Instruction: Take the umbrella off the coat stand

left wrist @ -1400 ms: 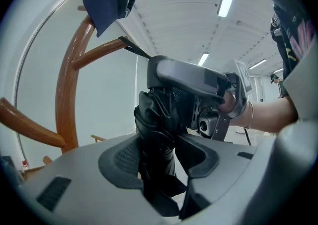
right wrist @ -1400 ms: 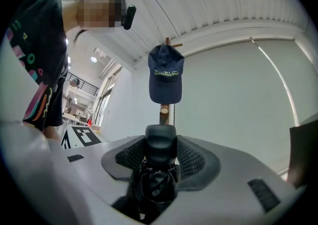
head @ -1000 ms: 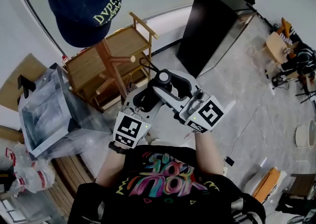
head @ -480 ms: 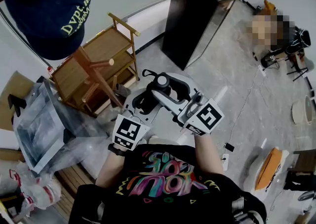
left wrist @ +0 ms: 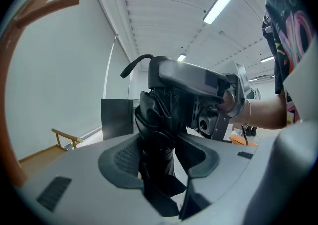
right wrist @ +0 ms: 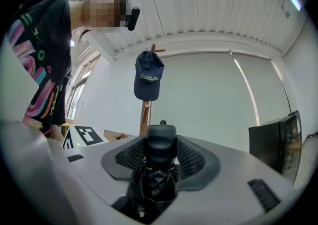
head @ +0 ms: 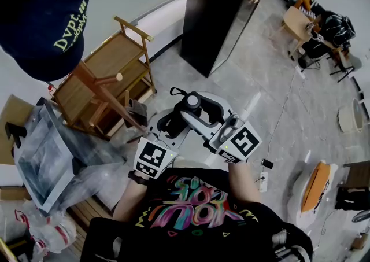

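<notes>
Once clear of the coat stand, as here: folded black umbrella held in the air before the person's chest, over bare floor, resting on nothing and touching no peg; coat stand well apart toward the upper left in the head view, bearing a navy cap at its top. Left gripper clamped on the bundled canopy, pads pressed into the black fabric from both sides; right gripper clamped on the rounded black handle just above the gathered fabric, facing the stand; strap loop free at the handle end. Judged step: removal done in essence, carrying-away phase in hand; no unhooking or lifting left to do at a peg. Next move, by judgement: both grippers drawn away together, the two grips held in line so as not to twist or bend the short shaft between them; pressure kept on the slippery fabric; a path well clear of the wooden shelf unit beside the stand's foot; then a resting place chosen, or the umbrella simply held. Risk, by judgement: fabric sliding through the left pads on early release of the right grip.
</notes>
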Motion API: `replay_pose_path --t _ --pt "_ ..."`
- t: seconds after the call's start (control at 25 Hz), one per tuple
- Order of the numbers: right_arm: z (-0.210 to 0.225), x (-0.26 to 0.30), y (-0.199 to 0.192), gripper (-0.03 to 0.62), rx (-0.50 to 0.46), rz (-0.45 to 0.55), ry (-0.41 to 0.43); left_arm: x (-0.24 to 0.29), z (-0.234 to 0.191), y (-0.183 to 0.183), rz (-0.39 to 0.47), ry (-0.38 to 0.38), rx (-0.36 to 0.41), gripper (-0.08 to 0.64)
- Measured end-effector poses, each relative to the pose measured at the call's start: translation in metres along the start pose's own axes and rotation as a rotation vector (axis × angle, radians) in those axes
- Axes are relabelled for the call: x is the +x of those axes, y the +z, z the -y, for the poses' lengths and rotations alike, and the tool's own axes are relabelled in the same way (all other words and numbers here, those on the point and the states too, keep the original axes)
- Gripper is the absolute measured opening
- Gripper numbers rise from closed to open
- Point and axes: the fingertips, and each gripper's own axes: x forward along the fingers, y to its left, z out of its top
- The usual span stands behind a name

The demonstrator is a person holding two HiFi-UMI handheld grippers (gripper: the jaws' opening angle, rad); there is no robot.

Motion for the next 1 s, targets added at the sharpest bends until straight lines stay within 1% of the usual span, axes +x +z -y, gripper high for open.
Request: replay_pose_path --t 0.44,1.0 --pt "0.002 -0.014 -0.012 0.212 0.033 -0.009 -0.038 0.006 0.013 -0.012 -0.015 -0.048 -0.016 0.215" --pt "0.002 -0.014 -0.016 0.212 0.045 -0.014 -0.04 0.005 0.012 -0.016 -0.024 -0.052 -0.021 0.215"
